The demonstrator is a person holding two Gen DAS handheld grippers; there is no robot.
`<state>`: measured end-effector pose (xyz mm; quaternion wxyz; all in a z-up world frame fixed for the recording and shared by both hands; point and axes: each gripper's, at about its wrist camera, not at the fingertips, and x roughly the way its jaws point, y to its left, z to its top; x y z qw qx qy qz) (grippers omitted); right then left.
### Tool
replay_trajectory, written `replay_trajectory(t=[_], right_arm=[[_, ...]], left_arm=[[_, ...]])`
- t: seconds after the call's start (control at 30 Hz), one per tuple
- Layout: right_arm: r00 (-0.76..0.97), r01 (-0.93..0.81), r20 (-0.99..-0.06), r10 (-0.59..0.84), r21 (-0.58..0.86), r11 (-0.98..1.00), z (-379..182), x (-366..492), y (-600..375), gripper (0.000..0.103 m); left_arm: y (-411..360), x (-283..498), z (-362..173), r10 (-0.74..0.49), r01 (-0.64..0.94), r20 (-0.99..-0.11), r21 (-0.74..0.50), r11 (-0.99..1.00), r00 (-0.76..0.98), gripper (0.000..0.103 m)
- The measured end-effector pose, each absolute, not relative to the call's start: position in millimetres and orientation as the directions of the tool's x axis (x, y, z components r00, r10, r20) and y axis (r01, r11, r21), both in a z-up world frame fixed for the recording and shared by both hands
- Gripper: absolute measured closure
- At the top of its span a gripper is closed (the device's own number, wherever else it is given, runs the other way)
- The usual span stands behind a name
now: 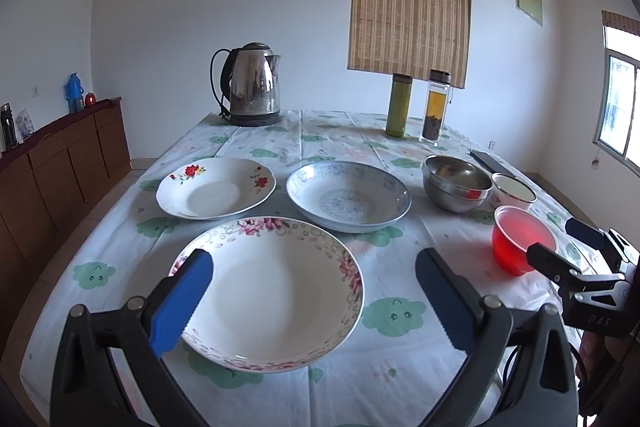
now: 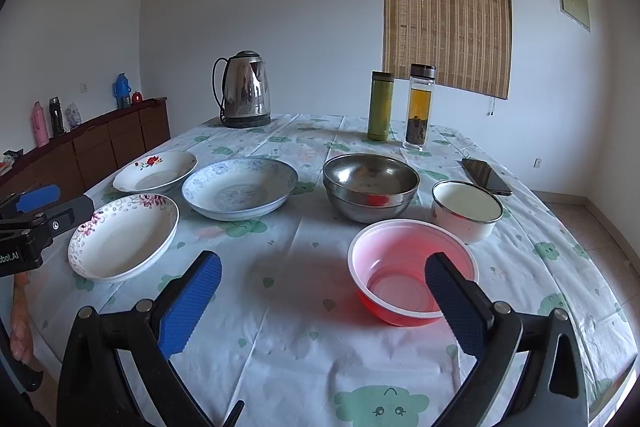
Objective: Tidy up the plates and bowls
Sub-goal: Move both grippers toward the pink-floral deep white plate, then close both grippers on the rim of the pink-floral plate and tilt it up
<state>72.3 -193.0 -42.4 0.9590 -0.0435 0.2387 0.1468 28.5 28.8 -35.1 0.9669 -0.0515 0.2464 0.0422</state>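
Three plates (image 1: 272, 291) on the left of the table (image 2: 304, 339), bowls (image 2: 412, 283) on the right, none stacked. Left gripper (image 1: 316, 291) wide open above nearest plate, empty. Right gripper (image 2: 324, 299) wide open beside red bowl, empty.

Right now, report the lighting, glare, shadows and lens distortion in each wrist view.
Left wrist view: strong fisheye bend with dark corners; the window at the right edge is blown out; the kettle carries bright reflections. Right wrist view: the same curved edges; the right gripper casts a soft shadow on the tablecloth, and the red bowl throws a reddish tint beside itself; focus looks sharp in both views.
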Motion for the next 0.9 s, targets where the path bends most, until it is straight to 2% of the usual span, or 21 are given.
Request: replay_trajectory(t=[0.27, 0.37, 0.4, 0.43, 0.5, 0.57, 0.63, 0.67, 0.7, 0.8, 0.9], right_arm=[[0.816, -0.37, -0.485, 0.314, -0.022, 0.929, -45, 81, -170, 0.002], [0.795, -0.407, -0.498, 0.347, -0.013, 0.913, -46, 88, -157, 0.01], [0.785, -0.421, -0.505, 0.359, -0.009, 0.907, -47, 92, -151, 0.015], [0.774, -0.435, -0.513, 0.372, -0.004, 0.9, -48, 95, -146, 0.017], [0.747, -0.467, -0.531, 0.4, 0.008, 0.884, -51, 102, -135, 0.029], [0.716, -0.501, -0.549, 0.43, 0.024, 0.865, -53, 109, -123, 0.037], [0.695, -0.525, -0.563, 0.447, 0.028, 0.851, -55, 115, -110, 0.04], [0.685, -0.536, -0.57, 0.453, 0.028, 0.844, -56, 117, -104, 0.042], [0.672, -0.548, -0.579, 0.462, 0.031, 0.836, -57, 120, -97, 0.048], [0.628, -0.577, -0.61, 0.483, 0.053, 0.815, -62, 131, -81, 0.059], [0.602, -0.596, -0.626, 0.496, 0.062, 0.801, -66, 138, -67, 0.059]], left_arm=[[57, 34, -41, 0.133, -0.19, -0.511, -0.06, 0.98, 0.85, 0.0], [76, 35, -47, 0.153, -0.223, -0.53, -0.07, 0.972, 0.834, 0.002], [83, 36, -50, 0.159, -0.234, -0.541, -0.072, 0.969, 0.826, 0.005], [89, 37, -52, 0.164, -0.245, -0.55, -0.076, 0.967, 0.819, 0.013], [101, 41, -58, 0.16, -0.257, -0.575, -0.092, 0.962, 0.803, 0.026], [110, 44, -63, 0.157, -0.265, -0.594, -0.098, 0.959, 0.789, 0.031], [116, 48, -67, 0.157, -0.272, -0.612, -0.097, 0.957, 0.775, 0.048], [120, 50, -70, 0.155, -0.277, -0.624, -0.102, 0.955, 0.766, 0.052], [123, 52, -73, 0.149, -0.279, -0.634, -0.109, 0.954, 0.759, 0.059], [126, 58, -80, 0.137, -0.273, -0.66, -0.107, 0.956, 0.738, 0.065], [129, 61, -86, 0.131, -0.275, -0.677, -0.108, 0.955, 0.724, 0.071]])
